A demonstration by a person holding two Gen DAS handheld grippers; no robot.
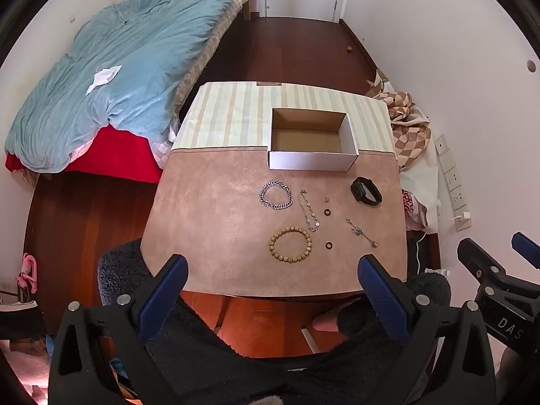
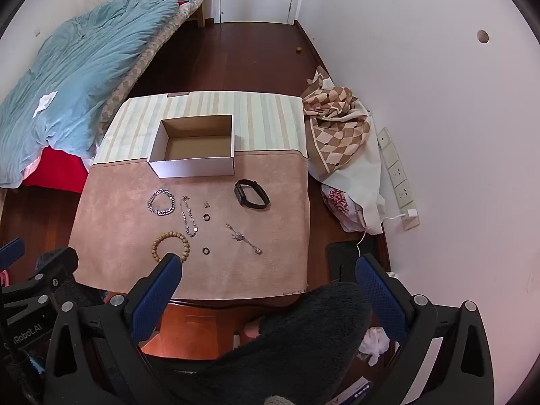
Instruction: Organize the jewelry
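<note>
An empty white cardboard box (image 1: pixel 312 160) (image 2: pixel 192 166) stands at the back of the pink mat. In front of it lie a silver chain bracelet (image 1: pixel 275 195) (image 2: pixel 161 201), a thin charm chain (image 1: pixel 308 211) (image 2: pixel 188 215), a wooden bead bracelet (image 1: pixel 290 244) (image 2: pixel 168 241), two small dark rings (image 1: pixel 326 212) (image 1: pixel 329 245), a thin pendant chain (image 1: pixel 361 232) (image 2: pixel 243 239) and a black smart band (image 1: pixel 366 191) (image 2: pixel 251 194). My left gripper (image 1: pixel 273 276) and right gripper (image 2: pixel 268 273) are both open and empty, held back above the table's near edge.
The table (image 1: pixel 219 222) has a striped cloth (image 1: pixel 229 118) at the back. A bed with a blue quilt (image 1: pixel 111 67) is at left. Checked fabric and bags (image 2: pixel 341 128) and a power strip (image 2: pixel 398 175) lie at right by the wall.
</note>
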